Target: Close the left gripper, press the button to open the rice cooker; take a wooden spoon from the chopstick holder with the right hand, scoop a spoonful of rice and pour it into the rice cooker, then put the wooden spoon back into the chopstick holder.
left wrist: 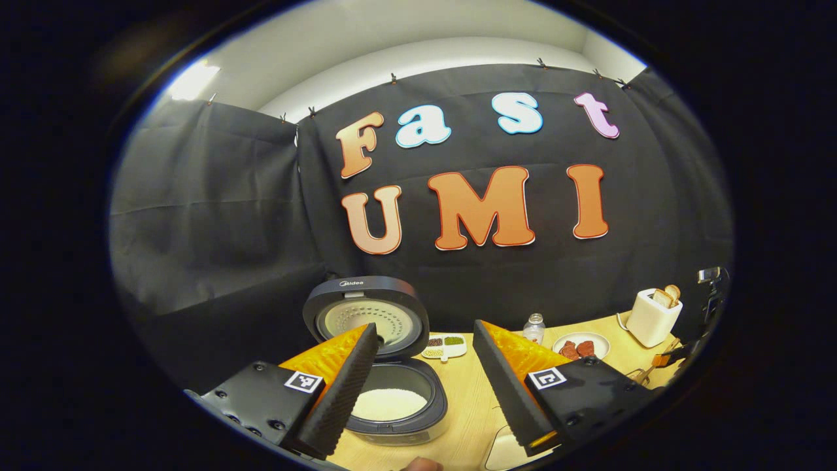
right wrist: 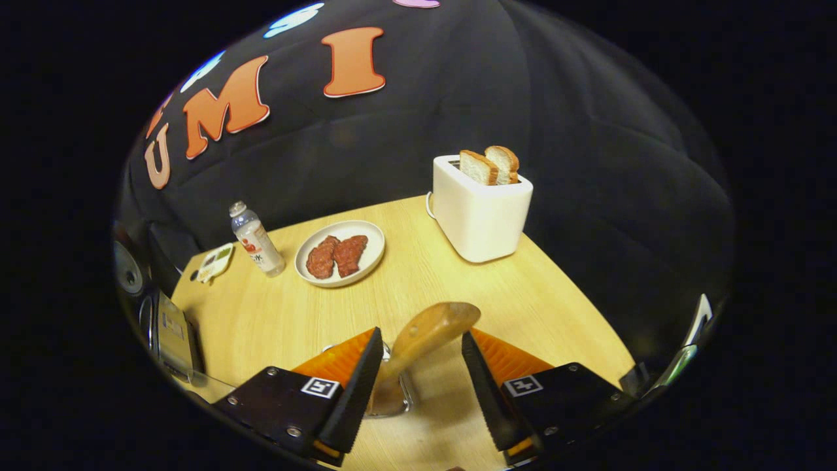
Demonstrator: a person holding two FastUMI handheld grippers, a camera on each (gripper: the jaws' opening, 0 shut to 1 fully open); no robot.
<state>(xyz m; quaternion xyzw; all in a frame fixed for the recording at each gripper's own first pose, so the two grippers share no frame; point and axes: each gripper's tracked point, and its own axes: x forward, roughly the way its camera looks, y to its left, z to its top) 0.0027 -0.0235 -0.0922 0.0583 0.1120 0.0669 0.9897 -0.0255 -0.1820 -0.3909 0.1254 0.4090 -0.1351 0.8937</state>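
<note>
At the left edge of the wooden table (left wrist: 471, 405), the rice cooker (left wrist: 399, 405) stands with its lid (left wrist: 366, 314) raised upright, so the button step is judged complete. White rice is visible in the inner pot. Whether this includes a poured spoonful cannot be told.

Left gripper (left wrist: 425, 386): fingers spread wide apart, holding nothing, raised above the table with the open cooker seen between and behind the fingers. The closed posture required for pressing the button is no longer needed.

Right gripper (right wrist: 418, 383): fingers apart, straddling the wooden spoon (right wrist: 425, 340). The spoon stands upright in the metal chopstick holder (right wrist: 389, 399), which sits on the table just below the fingers. Neither finger appears to press on the handle; a gap shows on the right side.

Task status, judged from this layout:
- Done: cooker opened.
- Uncertain: either the spoon is about to be gripped for scooping, or it has just been set back in the holder. The views do not settle which.
- If the former, gripping, scooping, pouring and return all remain.

Other items on the table: a toaster (right wrist: 480, 212) with two bread slices, a plate (right wrist: 340, 261) of meat patties, a small bottle (right wrist: 256, 239), and a divided condiment tray (left wrist: 446, 345) near the cooker.
</note>
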